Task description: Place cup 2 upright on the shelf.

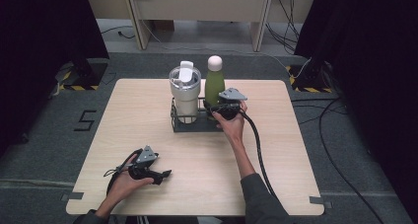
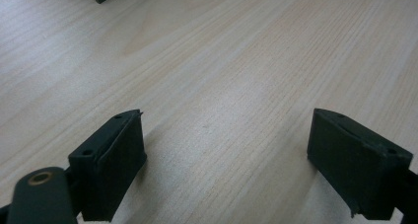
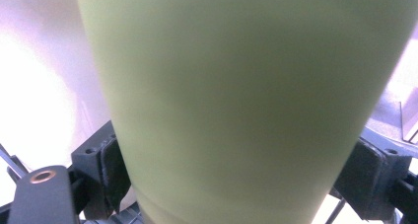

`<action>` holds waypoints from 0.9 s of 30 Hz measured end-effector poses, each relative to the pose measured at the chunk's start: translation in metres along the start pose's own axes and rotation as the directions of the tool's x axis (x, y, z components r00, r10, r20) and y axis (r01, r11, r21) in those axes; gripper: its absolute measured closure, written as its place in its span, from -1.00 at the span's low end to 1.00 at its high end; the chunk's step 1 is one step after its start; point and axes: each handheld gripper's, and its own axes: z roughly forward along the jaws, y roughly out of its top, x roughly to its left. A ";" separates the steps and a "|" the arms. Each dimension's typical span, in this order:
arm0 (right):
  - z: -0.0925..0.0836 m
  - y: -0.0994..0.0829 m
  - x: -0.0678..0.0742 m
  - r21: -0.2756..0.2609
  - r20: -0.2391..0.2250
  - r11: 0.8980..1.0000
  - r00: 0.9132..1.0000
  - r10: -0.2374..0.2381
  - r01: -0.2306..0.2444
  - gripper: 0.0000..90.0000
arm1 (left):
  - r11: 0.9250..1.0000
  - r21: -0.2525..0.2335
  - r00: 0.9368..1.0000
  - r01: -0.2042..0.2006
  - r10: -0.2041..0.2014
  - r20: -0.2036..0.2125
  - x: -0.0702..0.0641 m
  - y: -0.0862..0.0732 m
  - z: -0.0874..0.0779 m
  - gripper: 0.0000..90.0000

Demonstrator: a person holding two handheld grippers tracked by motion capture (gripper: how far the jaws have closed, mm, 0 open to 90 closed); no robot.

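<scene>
On the pale wooden table [image 1: 148, 110], the left gripper [image 1: 165, 174] rests idle with its jaws spread wide over bare wood, while the right gripper [image 1: 217, 108] flanks the green bottle [image 1: 214, 86], standing beside a white tumbler [image 1: 186, 93] in the wire caddy [image 1: 190, 125]; whether its pads press the bottle is unclear.

Green bottle [image 3: 246, 100] stands between the tongs [image 3: 244, 184]; close up.
</scene>
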 end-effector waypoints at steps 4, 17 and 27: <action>-0.002 0.001 0.001 0.014 0.004 1.000 1.000 -0.012 0.012 -0.67 | 1.000 0.000 1.000 -0.002 0.002 0.000 0.000 0.000 0.000 -0.70; -0.015 0.004 0.001 0.017 -0.018 1.000 1.000 -0.008 0.009 -0.67 | 1.000 0.000 1.000 -0.001 0.001 0.000 0.000 0.000 0.000 -0.70; -0.034 0.005 0.002 -0.009 -0.043 1.000 0.999 0.011 -0.011 -0.67 | 1.000 0.000 1.000 -0.002 0.002 0.000 0.000 0.000 0.000 -0.70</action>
